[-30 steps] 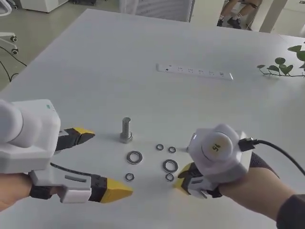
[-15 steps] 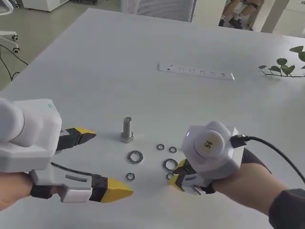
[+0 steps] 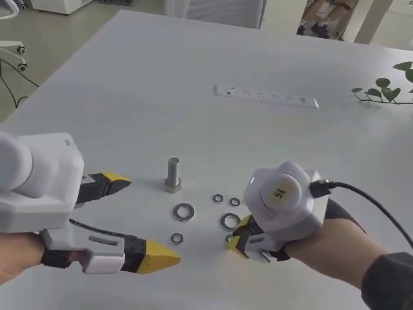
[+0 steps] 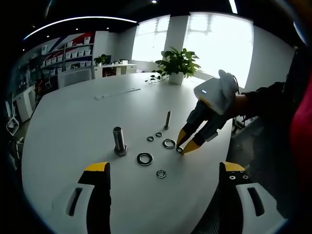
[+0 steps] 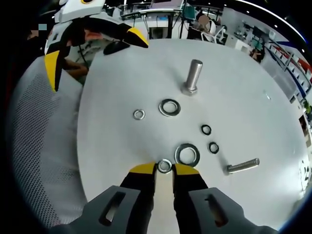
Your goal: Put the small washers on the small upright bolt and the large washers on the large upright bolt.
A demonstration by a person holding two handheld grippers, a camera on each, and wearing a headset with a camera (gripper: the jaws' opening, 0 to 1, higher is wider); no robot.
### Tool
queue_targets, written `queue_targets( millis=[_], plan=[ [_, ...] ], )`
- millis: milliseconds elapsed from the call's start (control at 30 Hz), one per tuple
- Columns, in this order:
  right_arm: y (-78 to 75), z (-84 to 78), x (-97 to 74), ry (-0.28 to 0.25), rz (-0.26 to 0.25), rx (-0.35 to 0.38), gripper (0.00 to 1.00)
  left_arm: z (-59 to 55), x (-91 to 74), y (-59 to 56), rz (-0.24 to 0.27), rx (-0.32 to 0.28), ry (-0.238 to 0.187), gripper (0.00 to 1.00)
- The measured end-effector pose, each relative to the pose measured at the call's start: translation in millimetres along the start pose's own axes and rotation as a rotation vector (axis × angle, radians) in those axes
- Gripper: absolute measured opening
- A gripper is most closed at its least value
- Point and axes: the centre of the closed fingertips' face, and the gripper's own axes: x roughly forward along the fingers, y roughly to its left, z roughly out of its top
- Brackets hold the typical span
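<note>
The large bolt (image 3: 172,174) stands upright on the white table (image 3: 193,77). In the left gripper view the small bolt (image 4: 167,119) stands upright behind the washers. Two large washers (image 3: 184,211) (image 3: 230,222) and three small washers (image 3: 177,239) (image 3: 218,198) (image 3: 235,202) lie flat. My right gripper (image 5: 165,169) points down at the table, its yellow tips closed against another small washer (image 5: 165,166) that lies on the surface. My left gripper (image 3: 137,219) hovers wide open to the left of the washers, holding nothing.
A white power strip (image 3: 264,97) lies across the far middle of the table. A green plant (image 3: 387,90) is at the far right edge. The right gripper's black cable (image 3: 374,203) trails to the right. A person's legs (image 3: 316,16) show beyond the table.
My right gripper has slid a little left and down over the small washer near the front, and its jaws now pinch it. The left gripper has stayed put.
</note>
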Motion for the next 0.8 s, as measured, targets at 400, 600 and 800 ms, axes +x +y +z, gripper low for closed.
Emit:
queue_targets(
  millis=[400, 600, 800],
  plan=[
    [0.9, -5.0, -3.6, 0.006, 0.001, 0.013, 0.14, 0.4, -1.5, -0.6, 0.001, 0.000, 0.000, 0.91],
    [-2.5, -13.3, -9.2, 0.022, -0.013, 0.022, 0.14, 1.0, -0.7, -1.2, -0.003, 0.002, 0.000, 0.91],
    [-4.6, -22.8, -17.1, 0.033, -0.021, 0.040, 0.14, 1.8, -0.1, -1.6, -0.006, 0.007, -0.001, 0.92]
  ],
)
